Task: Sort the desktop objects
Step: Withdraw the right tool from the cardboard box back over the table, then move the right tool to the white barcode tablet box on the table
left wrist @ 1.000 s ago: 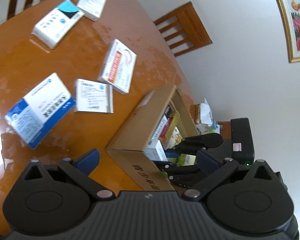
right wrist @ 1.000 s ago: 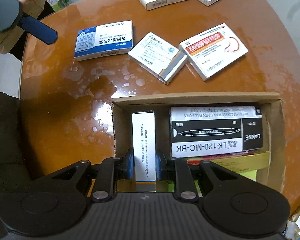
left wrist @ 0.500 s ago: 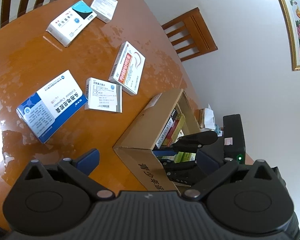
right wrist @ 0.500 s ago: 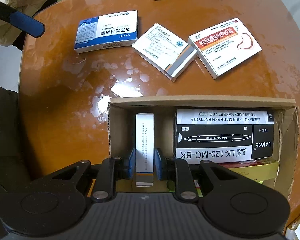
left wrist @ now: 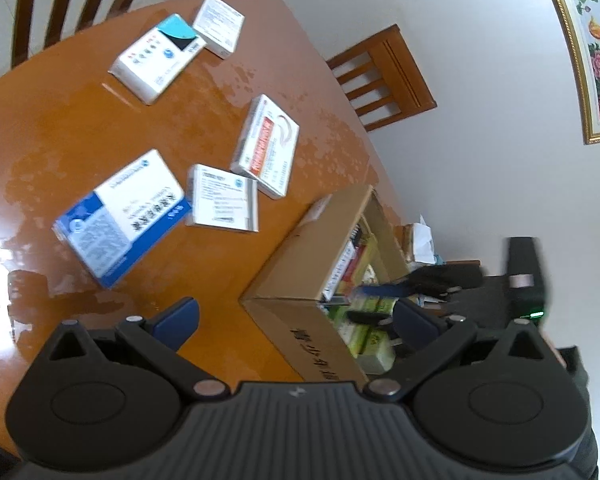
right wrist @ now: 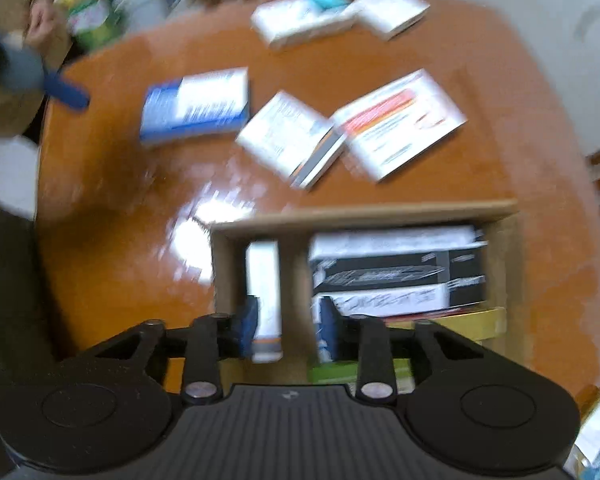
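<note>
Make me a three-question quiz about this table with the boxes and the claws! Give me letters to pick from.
1. Where does the narrow white box stand?
A. Inside the cardboard box
B. On a chair
C. On top of the blue-and-white box

2. How many flat boxes lie loose on the table?
A. Two
B. Five
C. Eight

3. What is the right claw doing to the narrow white box?
A. Squeezing it
B. Open, pads off it
C. Holding it above the table

Answers:
1 A: cardboard walls surround it.
2 B: two lie at the far edge, three nearer the cardboard box.
3 B: the jaws have just been opening, and a gap shows beside the box between them.
</note>
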Demonstrator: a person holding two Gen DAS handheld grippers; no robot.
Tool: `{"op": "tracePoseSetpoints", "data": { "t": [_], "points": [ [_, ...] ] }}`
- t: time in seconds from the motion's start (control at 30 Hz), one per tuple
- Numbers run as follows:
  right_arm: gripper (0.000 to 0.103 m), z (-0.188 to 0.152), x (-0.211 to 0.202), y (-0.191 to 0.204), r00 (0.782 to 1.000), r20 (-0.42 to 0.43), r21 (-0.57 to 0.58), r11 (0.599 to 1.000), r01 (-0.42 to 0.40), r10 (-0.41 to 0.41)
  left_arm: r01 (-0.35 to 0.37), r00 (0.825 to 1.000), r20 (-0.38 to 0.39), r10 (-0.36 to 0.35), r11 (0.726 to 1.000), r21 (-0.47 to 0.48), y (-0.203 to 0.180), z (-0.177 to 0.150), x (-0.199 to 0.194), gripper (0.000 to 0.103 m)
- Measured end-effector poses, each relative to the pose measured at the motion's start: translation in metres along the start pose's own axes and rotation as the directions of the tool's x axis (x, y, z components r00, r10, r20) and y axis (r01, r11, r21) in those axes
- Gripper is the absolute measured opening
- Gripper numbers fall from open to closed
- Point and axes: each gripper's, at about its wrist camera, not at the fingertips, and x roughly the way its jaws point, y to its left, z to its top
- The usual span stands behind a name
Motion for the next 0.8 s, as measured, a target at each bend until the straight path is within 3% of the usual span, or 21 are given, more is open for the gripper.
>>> {"op": "tracePoseSetpoints", "data": {
  "t": [0.1, 0.17, 0.2, 0.27, 0.37, 0.53, 0.63, 0.73, 0.8],
  "points": [
    [0.056, 0.003, -0.033, 0.007, 0.983, 0.164, 0.059, 0.996, 0.072, -0.081, -0.008, 1.0, 0.012, 0.009, 1.0, -0.025, 0.017, 0.001, -0.007, 0.102],
    [0.079, 0.006, -0.045, 0.024, 0.958, 0.254, 0.062, 0.991, 0.122, -0.134, -0.025, 0.999, 0.024, 0.026, 0.999, -0.04, 0.031, 0.003, -0.012, 0.102],
    [0.085, 0.009, -0.047, 0.035, 0.943, 0.291, 0.06, 0.987, 0.151, -0.162, -0.036, 0.999, 0.031, 0.037, 0.998, -0.048, 0.038, 0.004, -0.014, 0.102],
    [0.088, 0.016, -0.041, 0.062, 0.924, 0.333, 0.04, 0.982, 0.185, -0.187, -0.04, 0.998, 0.041, 0.043, 0.997, -0.072, 0.051, 0.007, -0.018, 0.102],
    [0.09, 0.027, -0.014, 0.103, 0.914, 0.348, -0.028, 0.973, 0.231, -0.207, -0.032, 0.998, 0.056, 0.038, 0.994, -0.105, 0.068, 0.012, -0.026, 0.102],
    [0.09, 0.049, 0.038, 0.137, 0.945, 0.284, -0.028, 0.983, 0.18, -0.165, -0.021, 0.996, 0.081, 0.033, 0.99, -0.14, 0.087, 0.02, -0.034, 0.102],
    [0.091, 0.063, 0.058, 0.13, 0.966, 0.242, 0.187, 0.981, 0.045, -0.09, -0.011, 0.995, 0.096, 0.025, 0.99, -0.144, 0.097, 0.029, -0.035, 0.102],
    [0.092, 0.067, 0.076, 0.116, 0.97, 0.241, 0.393, 0.914, -0.101, 0.003, 0.0, 0.996, 0.092, 0.014, 0.989, -0.149, 0.109, 0.041, -0.025, 0.102],
    [0.092, 0.069, 0.086, 0.118, 0.976, 0.217, 0.452, 0.888, -0.088, -0.013, 0.012, 0.996, 0.086, 0.001, 0.989, -0.151, 0.115, 0.05, -0.016, 0.102]
  ]
}}
